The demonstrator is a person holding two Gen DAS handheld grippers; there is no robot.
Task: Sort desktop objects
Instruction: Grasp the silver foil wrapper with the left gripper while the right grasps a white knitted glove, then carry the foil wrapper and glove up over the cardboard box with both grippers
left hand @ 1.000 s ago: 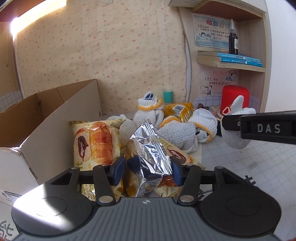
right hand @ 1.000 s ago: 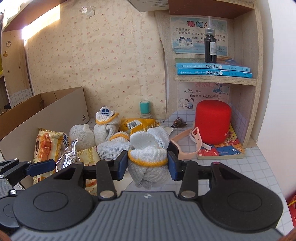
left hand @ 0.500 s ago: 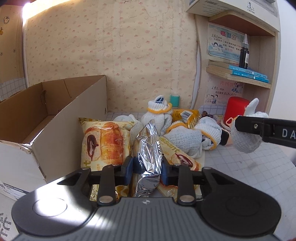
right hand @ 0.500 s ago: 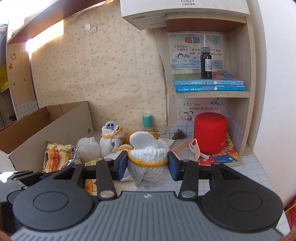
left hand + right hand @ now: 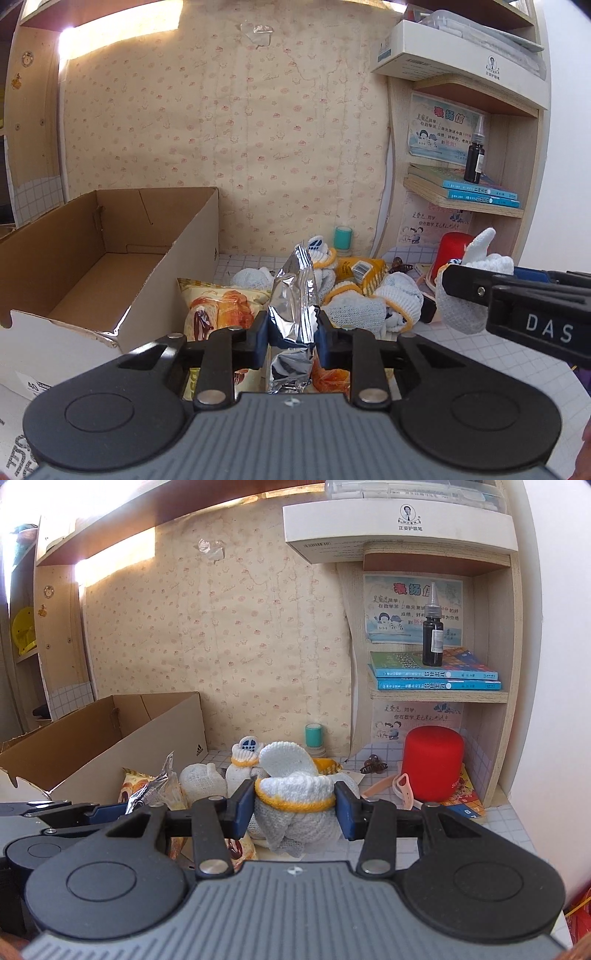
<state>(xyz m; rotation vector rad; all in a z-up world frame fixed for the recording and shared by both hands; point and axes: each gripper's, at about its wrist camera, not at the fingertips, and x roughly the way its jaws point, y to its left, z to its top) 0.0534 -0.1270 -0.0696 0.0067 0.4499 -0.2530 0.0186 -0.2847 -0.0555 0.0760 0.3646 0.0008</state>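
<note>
**Both claws loaded, box waiting**

My left claw (image 5: 291, 334) is clenched on the silver snack packet (image 5: 295, 295), pinched mid-bag so it stands upright above the desk (image 5: 480, 354) pile. My right claw (image 5: 294, 808) grips a rolled white glove (image 5: 295, 794) at its cuff. The open cardboard box (image 5: 92, 258), probably their destination, sits left.

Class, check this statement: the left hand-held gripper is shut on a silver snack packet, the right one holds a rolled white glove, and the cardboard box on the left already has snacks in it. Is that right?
One detail is wrong: the cardboard box is empty, as the left wrist view shows. The rest stands: the left hand-held gripper is shut on the silver snack packet, and the right hand-held gripper holds the rolled white glove.
</note>
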